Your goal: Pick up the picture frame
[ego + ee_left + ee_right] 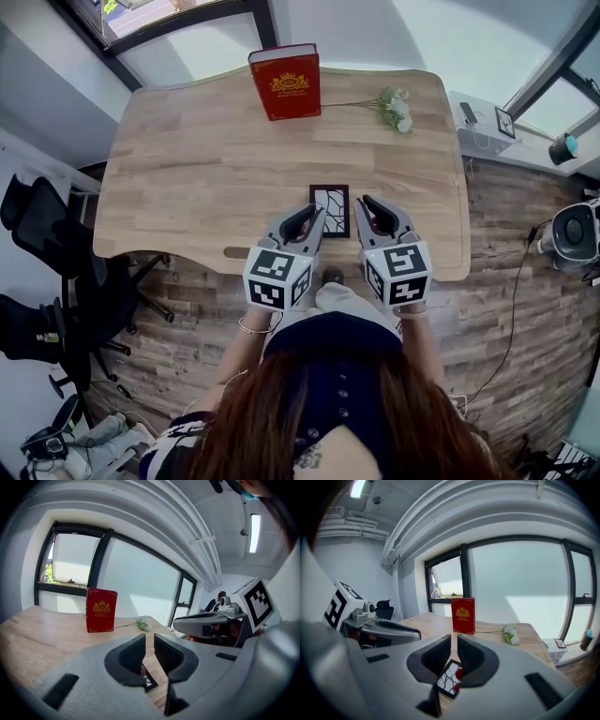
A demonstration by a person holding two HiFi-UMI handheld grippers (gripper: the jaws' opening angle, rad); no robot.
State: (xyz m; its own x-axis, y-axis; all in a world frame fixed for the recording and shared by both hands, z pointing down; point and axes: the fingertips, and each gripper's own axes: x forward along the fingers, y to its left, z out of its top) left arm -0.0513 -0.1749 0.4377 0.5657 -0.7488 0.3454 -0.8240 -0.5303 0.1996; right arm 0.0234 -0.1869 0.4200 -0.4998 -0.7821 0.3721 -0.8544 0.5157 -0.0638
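The picture frame (329, 205) is small and black-edged, with a white pane marked by dark lines. It lies flat on the wooden table (187, 178) near the front edge. My left gripper (318, 213) hovers just left of it, and my right gripper (364, 202) just right of it. Both point away from me, and both have their jaws close together with nothing between them. In the left gripper view only a corner of the frame (149, 683) shows below the left gripper (150, 641). In the right gripper view the frame (449, 679) lies under the right gripper (454, 641).
A red book (284, 82) stands upright at the table's far edge, with a white flower sprig (397, 108) lying to its right. Black office chairs (42, 234) stand left of the table. A ledge with small devices (487, 127) runs along the right.
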